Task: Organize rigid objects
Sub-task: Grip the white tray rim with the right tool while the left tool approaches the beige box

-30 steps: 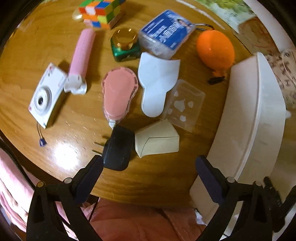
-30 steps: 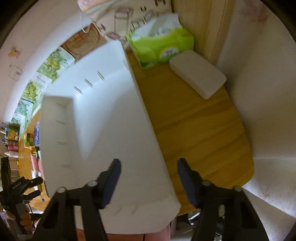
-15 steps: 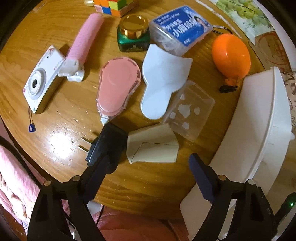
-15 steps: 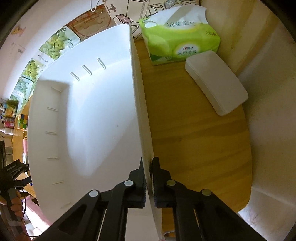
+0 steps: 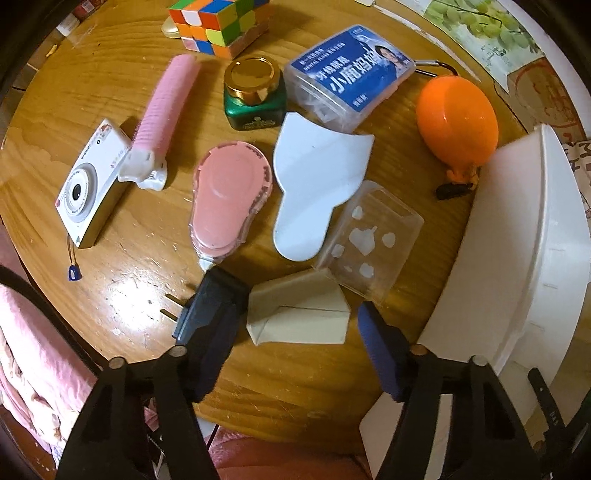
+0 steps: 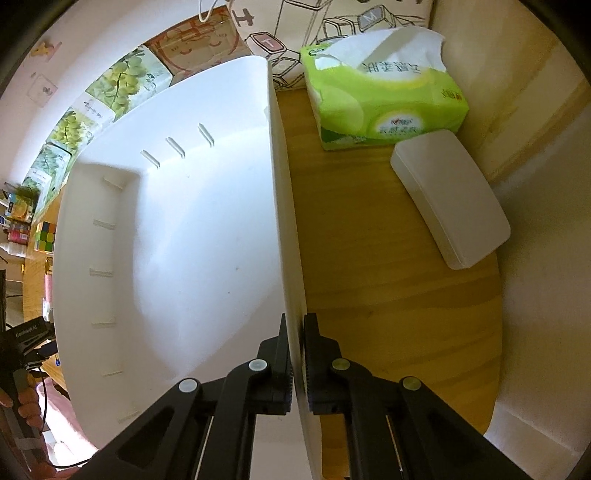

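My left gripper (image 5: pixel 295 354) points down over the round wooden table (image 5: pixel 110 92), its jaws closing. A beige folded box (image 5: pixel 299 314) lies between the fingers with gaps on both sides. A black plug adapter (image 5: pixel 210 306) lies partly under the left finger. Beyond them lie a pink tape dispenser (image 5: pixel 229 203), a white scoop-shaped piece (image 5: pixel 314 184), a clear case (image 5: pixel 369 236), a white camera (image 5: pixel 90 184), a pink roller (image 5: pixel 164 107), a green jar (image 5: pixel 255 96), a blue floss box (image 5: pixel 351 74), an orange egg (image 5: pixel 456 118) and a colour cube (image 5: pixel 218 26). My right gripper (image 6: pixel 295 332) is shut on the white bin's right wall (image 6: pixel 284 221).
The white bin (image 5: pixel 517 258) stands at the table's right edge, nothing inside it. To its right in the right wrist view are a green tissue box (image 6: pixel 384 96) and a white oblong case (image 6: pixel 450 199) on the wood. A pink cloth (image 5: pixel 33 354) lies below the table's near edge.
The left jaws have narrowed around the beige box and the black plug. The right gripper went from open beside the bin's wall to shut on it and has stayed shut.
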The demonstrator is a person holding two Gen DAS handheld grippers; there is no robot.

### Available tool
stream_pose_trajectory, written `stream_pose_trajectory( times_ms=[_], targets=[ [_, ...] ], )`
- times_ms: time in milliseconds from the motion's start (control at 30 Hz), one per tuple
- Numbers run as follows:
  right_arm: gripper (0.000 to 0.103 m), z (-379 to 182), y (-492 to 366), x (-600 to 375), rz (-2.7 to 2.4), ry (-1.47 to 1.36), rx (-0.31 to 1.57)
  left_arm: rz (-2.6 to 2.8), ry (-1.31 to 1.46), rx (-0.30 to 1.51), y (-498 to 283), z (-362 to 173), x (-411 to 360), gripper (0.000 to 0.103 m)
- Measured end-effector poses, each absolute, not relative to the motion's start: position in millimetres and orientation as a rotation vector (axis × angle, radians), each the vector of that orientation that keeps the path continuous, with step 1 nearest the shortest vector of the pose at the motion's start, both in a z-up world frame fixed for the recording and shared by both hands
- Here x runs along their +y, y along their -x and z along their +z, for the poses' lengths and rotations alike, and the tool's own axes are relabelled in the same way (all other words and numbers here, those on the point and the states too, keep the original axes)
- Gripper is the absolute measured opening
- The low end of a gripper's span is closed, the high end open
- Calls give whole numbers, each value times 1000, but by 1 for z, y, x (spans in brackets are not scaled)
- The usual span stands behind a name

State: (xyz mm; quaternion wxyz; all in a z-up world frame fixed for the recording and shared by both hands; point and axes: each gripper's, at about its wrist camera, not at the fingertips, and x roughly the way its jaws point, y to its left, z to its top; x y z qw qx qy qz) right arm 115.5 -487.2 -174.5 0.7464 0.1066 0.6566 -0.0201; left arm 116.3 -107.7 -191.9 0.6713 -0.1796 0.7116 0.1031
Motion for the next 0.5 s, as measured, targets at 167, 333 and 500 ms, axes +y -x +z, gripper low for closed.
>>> stream_pose_trajectory(
  times_ms=[167,333,500],
  targets=[
    [5,-176,-122,-482,-35,-229,1439,220,423,1623,-109,-194,-114,62],
    [5,-177,-126,-480,-32,-226,1445,213,442,1624,-109,-195,-111,62],
    [5,-176,-124,-484,-25,-231,1451,190,460,1605,-113,-195,-97,53]
  ],
)
